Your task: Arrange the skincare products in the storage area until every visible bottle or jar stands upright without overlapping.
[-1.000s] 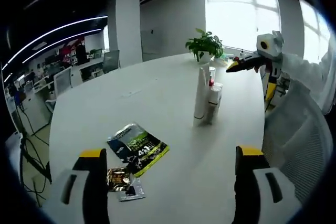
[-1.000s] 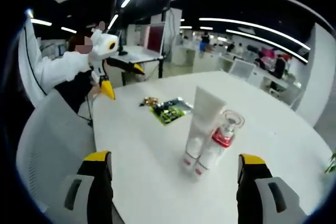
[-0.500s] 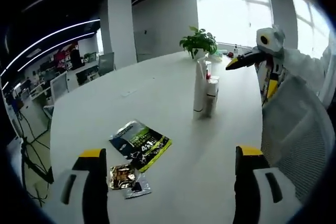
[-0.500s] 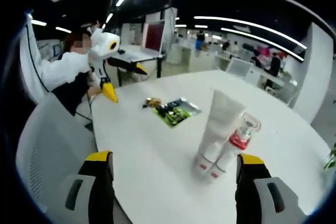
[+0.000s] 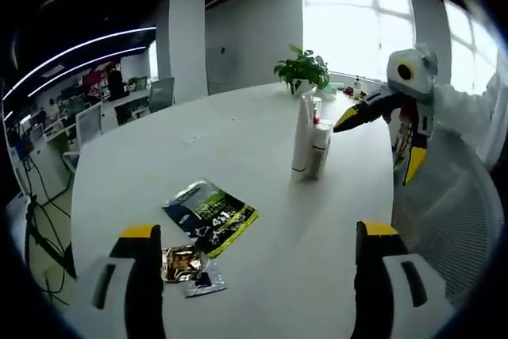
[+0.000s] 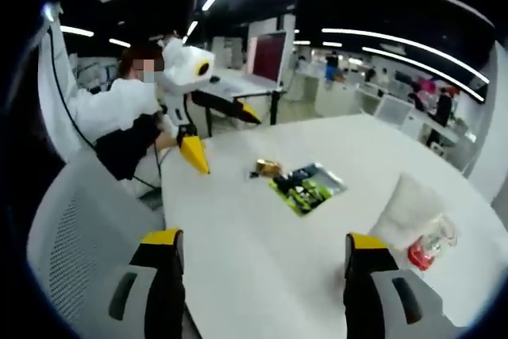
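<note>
While bottles (image 5: 311,144) stand upright, right claw (image 5: 379,129) hovers just beside, open.

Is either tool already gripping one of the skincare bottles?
No. In the left gripper view, the right tool is open beside the bottles, touching none, and the left tool is open and empty.
</note>
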The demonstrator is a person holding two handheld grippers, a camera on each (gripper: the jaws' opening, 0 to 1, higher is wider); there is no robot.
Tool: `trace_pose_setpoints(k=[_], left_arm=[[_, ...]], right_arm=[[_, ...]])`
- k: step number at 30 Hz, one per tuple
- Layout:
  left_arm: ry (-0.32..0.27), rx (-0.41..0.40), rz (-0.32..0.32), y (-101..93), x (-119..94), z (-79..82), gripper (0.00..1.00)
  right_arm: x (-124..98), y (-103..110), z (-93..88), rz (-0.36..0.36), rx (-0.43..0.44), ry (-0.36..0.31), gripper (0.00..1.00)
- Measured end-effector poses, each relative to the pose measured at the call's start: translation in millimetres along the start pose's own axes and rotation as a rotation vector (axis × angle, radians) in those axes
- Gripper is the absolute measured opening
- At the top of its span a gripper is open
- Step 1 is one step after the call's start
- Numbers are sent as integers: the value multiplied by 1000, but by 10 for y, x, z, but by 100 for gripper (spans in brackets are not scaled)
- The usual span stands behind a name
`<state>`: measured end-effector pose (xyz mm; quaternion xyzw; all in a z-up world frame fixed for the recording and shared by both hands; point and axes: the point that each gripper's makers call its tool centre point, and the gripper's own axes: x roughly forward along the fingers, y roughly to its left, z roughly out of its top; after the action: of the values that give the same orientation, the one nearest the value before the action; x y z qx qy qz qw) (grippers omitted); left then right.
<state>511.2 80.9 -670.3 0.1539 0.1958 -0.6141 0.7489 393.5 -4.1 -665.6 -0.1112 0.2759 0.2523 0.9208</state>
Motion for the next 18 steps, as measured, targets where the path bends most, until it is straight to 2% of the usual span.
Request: trace_pose_setpoints(k=[6,10,12,14,18], left_arm=[[-4,-26,13,-6,2,-3,98],[-5,-52,31,-113,-24,-36,98],[-6,-62,41,-166,-53,-41,98],[-4,-69,45,-143,-53,-45,98],[4,-80,62,-167,-78,-54,98]], right_arm=[[268,-139,-23,-17,18,4,64],[472,-186,-38,0,64,2,59],[594,-223,-52,-2,72,4,52],[703,-256,-65,-2,72,10,47],[920,-320,-119,6,136,31,43]])
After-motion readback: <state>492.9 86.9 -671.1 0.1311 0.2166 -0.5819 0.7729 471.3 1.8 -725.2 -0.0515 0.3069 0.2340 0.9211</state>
